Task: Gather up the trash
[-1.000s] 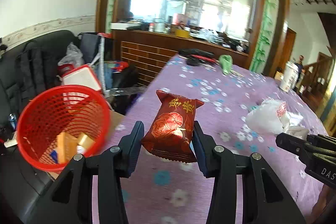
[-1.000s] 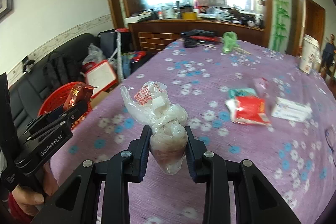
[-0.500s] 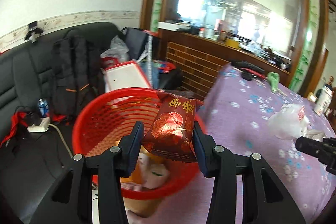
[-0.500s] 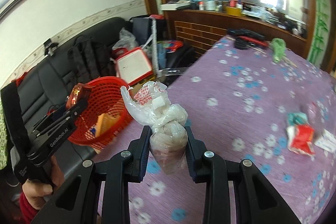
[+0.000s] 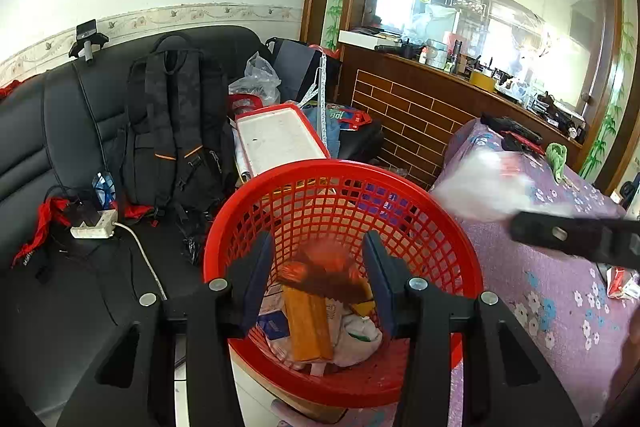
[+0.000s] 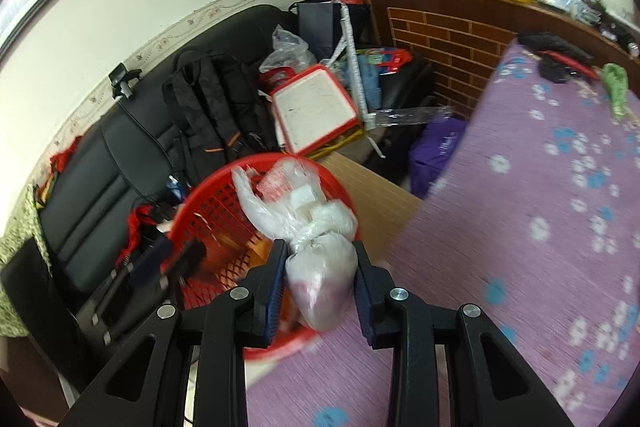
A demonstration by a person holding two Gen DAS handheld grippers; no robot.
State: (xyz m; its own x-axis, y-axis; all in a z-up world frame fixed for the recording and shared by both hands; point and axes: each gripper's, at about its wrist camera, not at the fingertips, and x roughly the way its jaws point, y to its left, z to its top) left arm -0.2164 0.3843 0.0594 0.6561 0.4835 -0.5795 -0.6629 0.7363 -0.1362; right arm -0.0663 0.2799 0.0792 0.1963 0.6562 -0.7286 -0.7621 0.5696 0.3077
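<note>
The left gripper (image 5: 318,281) has just spread, red snack packet (image 5: 326,273) blurry between its pads over the red basket (image 5: 432,211), while the right gripper (image 6: 318,287), loosening too, has the knotted plastic bag (image 6: 320,267) between its pads.

Your left gripper (image 5: 318,281) is matte black with blue pads (image 5: 258,277) and round silver screws (image 5: 218,283). Your right gripper (image 6: 318,287), at six o'clock, matches: blue-lined fingers (image 6: 276,283), silver screws (image 6: 239,293).

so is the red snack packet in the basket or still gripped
Out of the grip, dropping: the blurred red snack packet sits clear of both left gripper pads, above trash inside the red basket.
</note>
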